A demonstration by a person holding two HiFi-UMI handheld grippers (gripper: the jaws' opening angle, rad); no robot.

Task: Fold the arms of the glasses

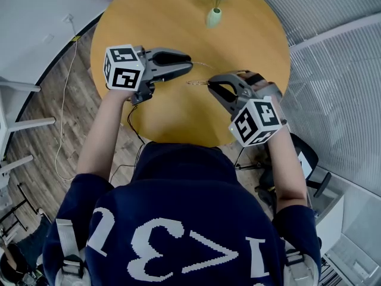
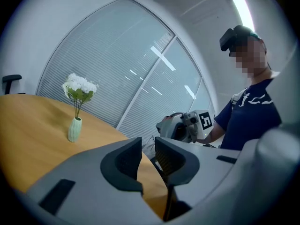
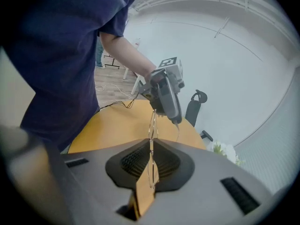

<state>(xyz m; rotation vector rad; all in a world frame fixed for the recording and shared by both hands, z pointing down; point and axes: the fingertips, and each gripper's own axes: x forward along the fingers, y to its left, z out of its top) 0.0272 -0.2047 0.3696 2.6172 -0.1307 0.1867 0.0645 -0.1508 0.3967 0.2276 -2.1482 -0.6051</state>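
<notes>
**Location.** The glasses (image 3: 152, 123) are held in the air above the round wooden desk (image 1: 161, 16), between the two grippers.

**Right gripper** (image 3: 150, 153): clamped on the front of the glasses, with the frame edge-on between its ribbed pads.

**Left gripper** (image 2: 147, 149): a narrow gap shows between its jaws, with bare desk visible through it. One arm (image 3: 153, 114) of the glasses reaches to the jaw tips. Contact cannot be confirmed.

**Handling, as judged.** The frame is thin wire, so very light, springy and easily bent. The lenses would scratch or slip under hard pressure. The best hold is the frame front near a hinge, pushing each arm close to that hinge.

**Writing.** No brand is legible on the glasses. The marker cubes (image 1: 125, 67) carry square patterns only. The large white characters on the shirt (image 1: 178, 243) cannot be read with confidence.
</notes>
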